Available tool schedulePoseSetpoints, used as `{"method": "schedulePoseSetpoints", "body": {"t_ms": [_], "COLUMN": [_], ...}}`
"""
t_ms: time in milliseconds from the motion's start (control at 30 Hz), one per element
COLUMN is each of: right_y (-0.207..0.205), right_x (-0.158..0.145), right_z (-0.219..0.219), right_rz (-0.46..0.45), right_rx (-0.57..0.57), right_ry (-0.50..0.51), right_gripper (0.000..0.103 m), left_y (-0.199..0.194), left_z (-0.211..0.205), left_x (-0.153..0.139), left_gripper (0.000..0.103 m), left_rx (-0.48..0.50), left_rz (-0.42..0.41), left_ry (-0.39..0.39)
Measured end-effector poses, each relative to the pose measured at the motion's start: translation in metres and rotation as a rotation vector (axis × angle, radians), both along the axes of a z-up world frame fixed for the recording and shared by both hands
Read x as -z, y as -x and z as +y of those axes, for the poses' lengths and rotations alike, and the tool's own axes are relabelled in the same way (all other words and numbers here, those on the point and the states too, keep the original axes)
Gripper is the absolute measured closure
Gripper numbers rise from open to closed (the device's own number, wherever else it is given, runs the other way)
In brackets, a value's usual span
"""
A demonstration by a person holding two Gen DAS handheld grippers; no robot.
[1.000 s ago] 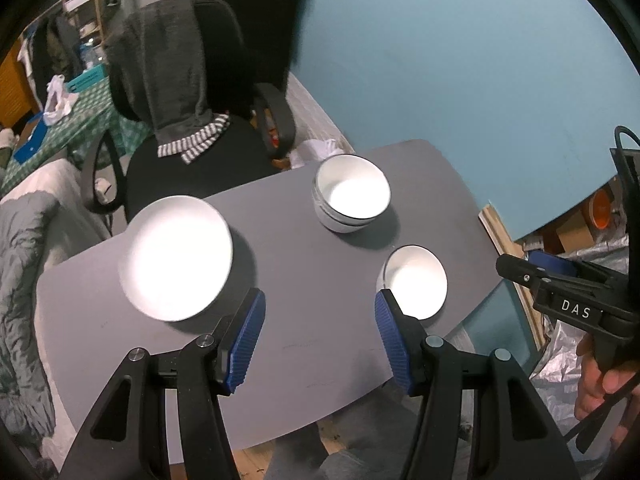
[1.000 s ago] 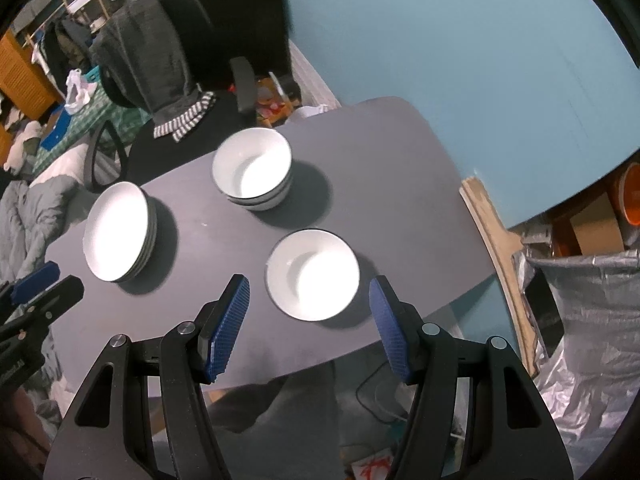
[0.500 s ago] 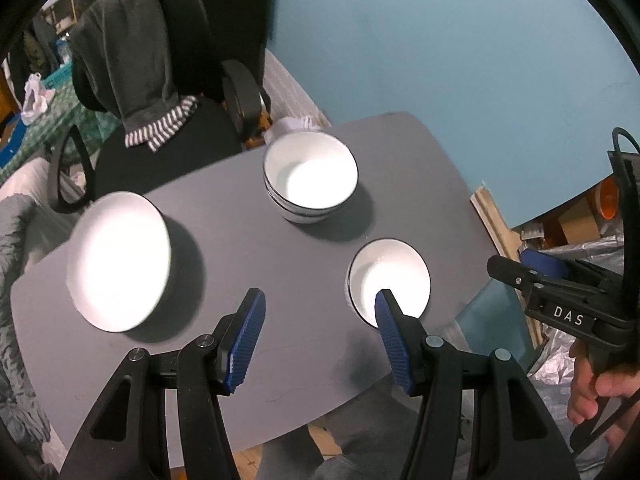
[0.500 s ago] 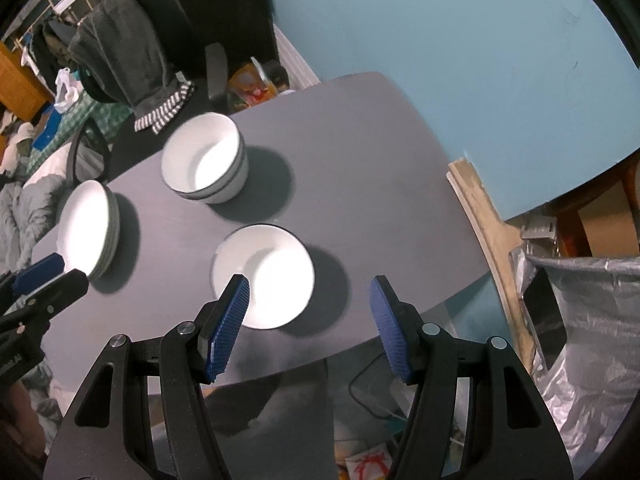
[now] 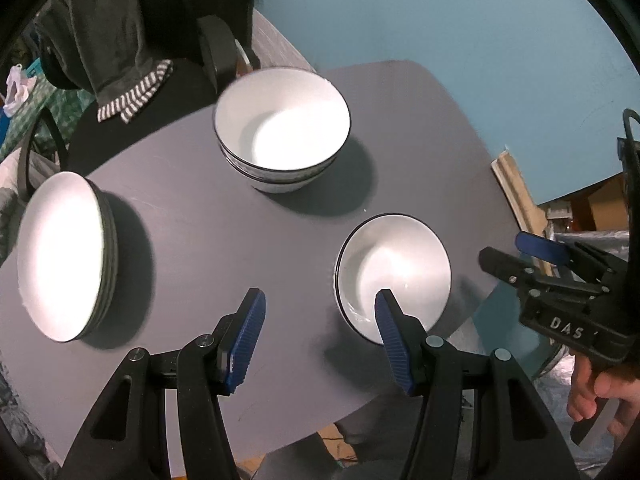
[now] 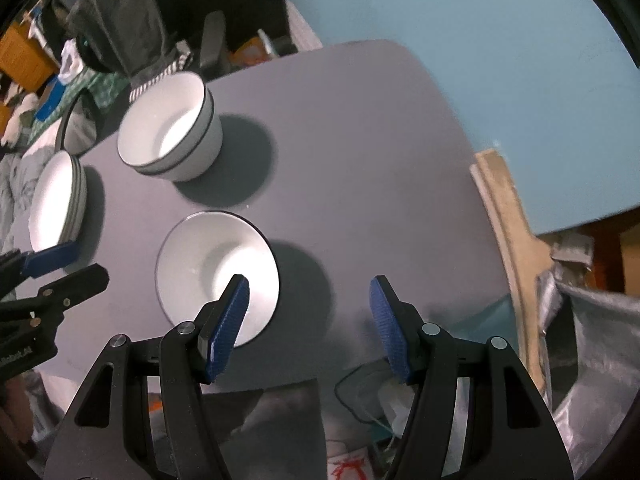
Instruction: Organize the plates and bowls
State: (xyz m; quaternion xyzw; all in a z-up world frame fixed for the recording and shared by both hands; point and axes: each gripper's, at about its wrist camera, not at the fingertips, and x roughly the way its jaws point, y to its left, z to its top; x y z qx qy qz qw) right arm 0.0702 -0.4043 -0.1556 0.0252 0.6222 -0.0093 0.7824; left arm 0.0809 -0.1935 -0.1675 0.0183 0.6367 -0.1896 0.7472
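Observation:
On the grey table (image 5: 224, 216) stand a stack of white bowls (image 5: 280, 132) at the back, a stack of white plates (image 5: 60, 252) at the left, and a single shallow white bowl (image 5: 394, 268) near the front right. My left gripper (image 5: 320, 336) hovers open and empty above the table; its right finger overlaps the single bowl's near rim in the picture. In the right wrist view the single bowl (image 6: 216, 272) lies under my right gripper's left finger; the right gripper (image 6: 308, 320) is open and empty. The bowl stack (image 6: 172, 128) and plates (image 6: 56, 200) lie beyond.
A black office chair draped with a grey garment (image 5: 120, 40) stands behind the table. A wooden board (image 6: 508, 208) leans by the table's right edge, with silvery sheeting (image 6: 592, 340) below. A hand (image 5: 600, 396) holds the right gripper (image 5: 504, 250). The left gripper (image 6: 90, 266) shows at left.
Both grippers have sunk toward the table and tilted further down, so the dishes look larger. The single bowl now lies just beside each gripper's inner finger. Jaws are unchanged.

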Motion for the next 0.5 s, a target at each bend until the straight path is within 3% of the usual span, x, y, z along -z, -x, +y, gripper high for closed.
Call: {"method": "schedulePoseSetpoints", "body": {"t_ms": [500], "right_y": [-0.029], "right_x": [0.065], "right_z": [0.007], "right_rz": [0.097], "right_rx": [-0.108], "right_ry": [-0.090], "right_gripper": [0.041], "left_y": [-0.006], "left_z": [-0.019], "left_x": [0.059], "left_gripper": [0.045], "left_rx": [-0.056], "left_rz": [0.075], "left_ry": [-0.041]}}
